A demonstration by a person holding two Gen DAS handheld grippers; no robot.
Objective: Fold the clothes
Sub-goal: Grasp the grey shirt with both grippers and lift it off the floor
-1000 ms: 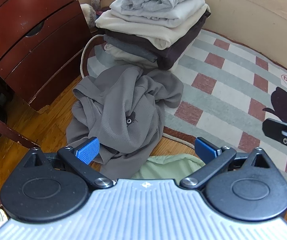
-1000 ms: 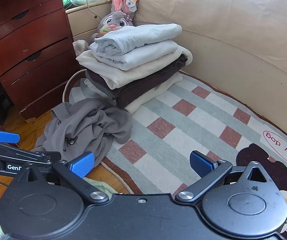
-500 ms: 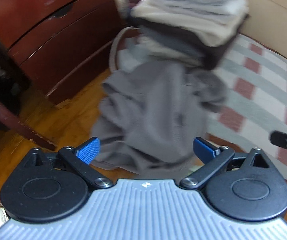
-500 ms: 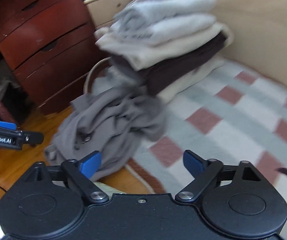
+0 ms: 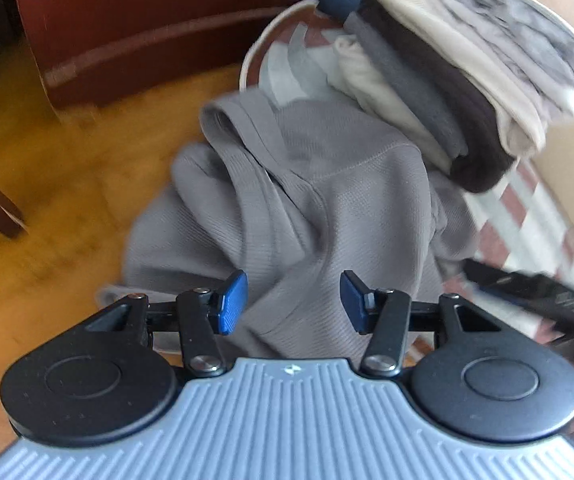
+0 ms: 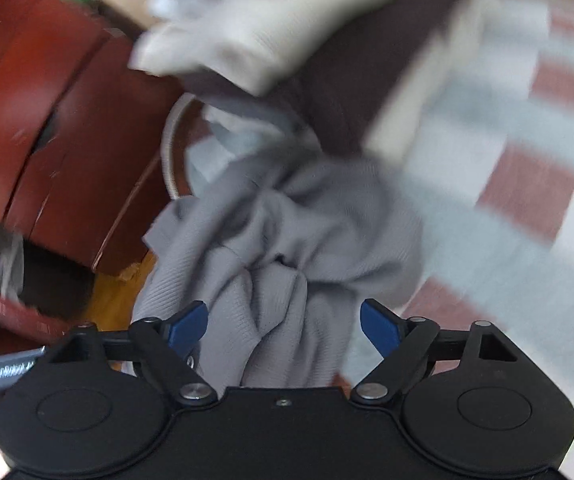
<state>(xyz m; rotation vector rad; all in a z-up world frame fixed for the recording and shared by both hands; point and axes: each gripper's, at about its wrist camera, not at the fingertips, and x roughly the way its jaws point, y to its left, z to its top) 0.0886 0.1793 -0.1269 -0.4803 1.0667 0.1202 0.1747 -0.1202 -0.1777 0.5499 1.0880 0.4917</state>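
1. Tools: left tool and right tool, both spread, had dropped close over the crumpled grey knit hoodie.
2. Hoodie lay unfolded on the floor, near the stack of folded clothes; a grasp seemed imminent.

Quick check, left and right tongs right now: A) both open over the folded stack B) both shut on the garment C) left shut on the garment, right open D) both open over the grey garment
D: the left tongs and right tongs each show their blue pads spread wide with the crumpled grey garment between them, nothing pinched.
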